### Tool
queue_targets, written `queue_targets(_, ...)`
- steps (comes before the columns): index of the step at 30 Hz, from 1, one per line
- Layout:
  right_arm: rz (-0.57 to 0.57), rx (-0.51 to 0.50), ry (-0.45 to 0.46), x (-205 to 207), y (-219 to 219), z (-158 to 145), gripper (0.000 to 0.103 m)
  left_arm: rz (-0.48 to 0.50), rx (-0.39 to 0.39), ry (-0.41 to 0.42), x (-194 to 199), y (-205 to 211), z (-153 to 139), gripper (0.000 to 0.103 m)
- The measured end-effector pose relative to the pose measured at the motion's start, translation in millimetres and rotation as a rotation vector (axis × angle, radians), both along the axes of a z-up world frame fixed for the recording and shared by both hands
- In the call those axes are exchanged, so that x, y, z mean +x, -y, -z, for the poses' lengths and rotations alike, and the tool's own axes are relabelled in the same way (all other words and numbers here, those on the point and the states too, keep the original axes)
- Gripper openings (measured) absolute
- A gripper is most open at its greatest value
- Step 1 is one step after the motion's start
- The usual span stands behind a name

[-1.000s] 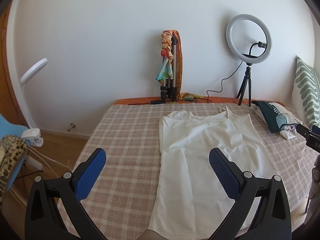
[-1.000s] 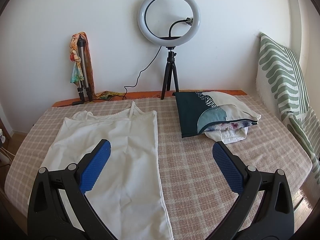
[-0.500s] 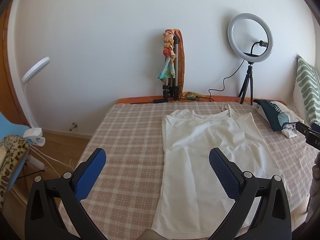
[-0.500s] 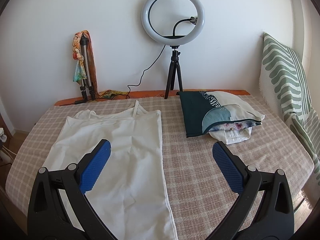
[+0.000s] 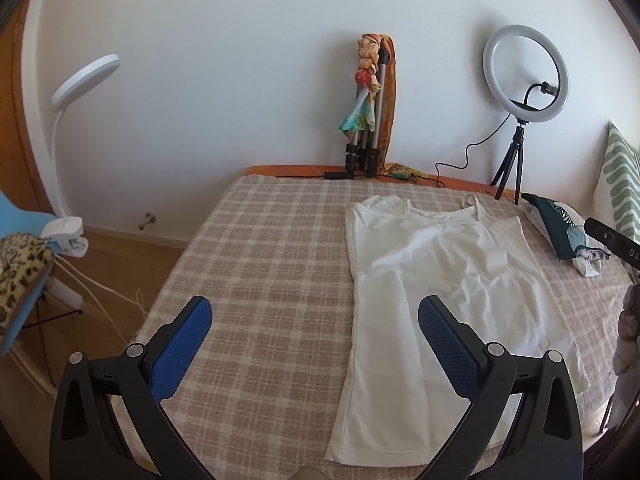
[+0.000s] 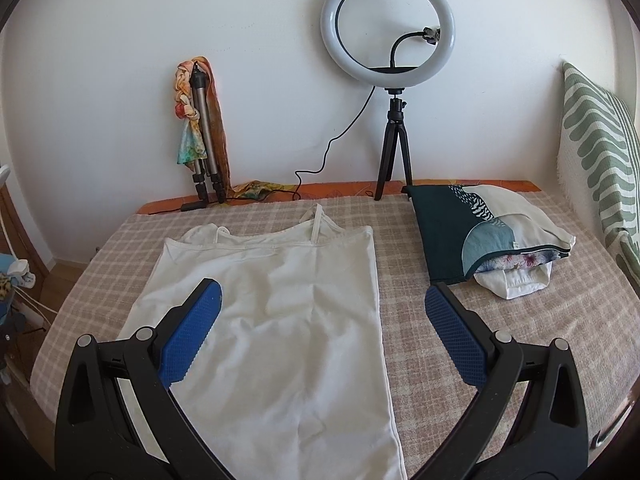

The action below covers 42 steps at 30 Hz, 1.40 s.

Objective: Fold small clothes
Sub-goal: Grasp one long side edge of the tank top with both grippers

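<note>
Both tongs I hold spread wide, gripping nothing. My left gripper (image 5: 312,322) hangs lower centre, the white camisole (image 5: 440,300) flat on the checked bedspread (image 5: 260,260) right of centre, behind its right pad. My right gripper (image 6: 322,308) frames the camisole's right edge at lower centre.

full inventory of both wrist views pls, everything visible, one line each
camisole: 1, white, flat on the bed, straps toward the wall
bedspread: 1, beige plaid, covers the bed
folded clothes: 1 pile, dark teal, cream and white, right of the camisole
ring light: 1, white on a black tripod, by the wall
folded tripod: 1, grey, leaning on the wall, colourful scarf draped over it
pillow: 1, green and white, right edge of the bed
clip lamp: 1, white, left of the bed
left tool: open, above the bed
right tool: open, above the bed
</note>
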State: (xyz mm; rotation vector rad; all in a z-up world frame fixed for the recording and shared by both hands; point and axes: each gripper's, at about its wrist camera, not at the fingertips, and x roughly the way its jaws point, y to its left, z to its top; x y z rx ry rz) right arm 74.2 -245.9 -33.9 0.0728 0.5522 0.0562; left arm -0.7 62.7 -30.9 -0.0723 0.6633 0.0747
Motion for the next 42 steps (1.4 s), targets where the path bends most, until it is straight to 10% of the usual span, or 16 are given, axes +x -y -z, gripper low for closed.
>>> queue_targets(16, -0.328, 0.075, -0.223, 117, -114, 3, 0.078, 0.166, -0.186, -0.26, -8, -6, 74, 0.081)
queue_targets(32, -0.435, 0.141, -0.47, 218, -217, 79, 0.053, 0.227, -0.271, -0.36, -5, -2, 105, 0.061)
queue_targets(42, -0.411, -0.075, -0.533, 242, -275, 126, 0.046, 0.266, -0.3, -0.358, 1, -4, 107, 0.036)
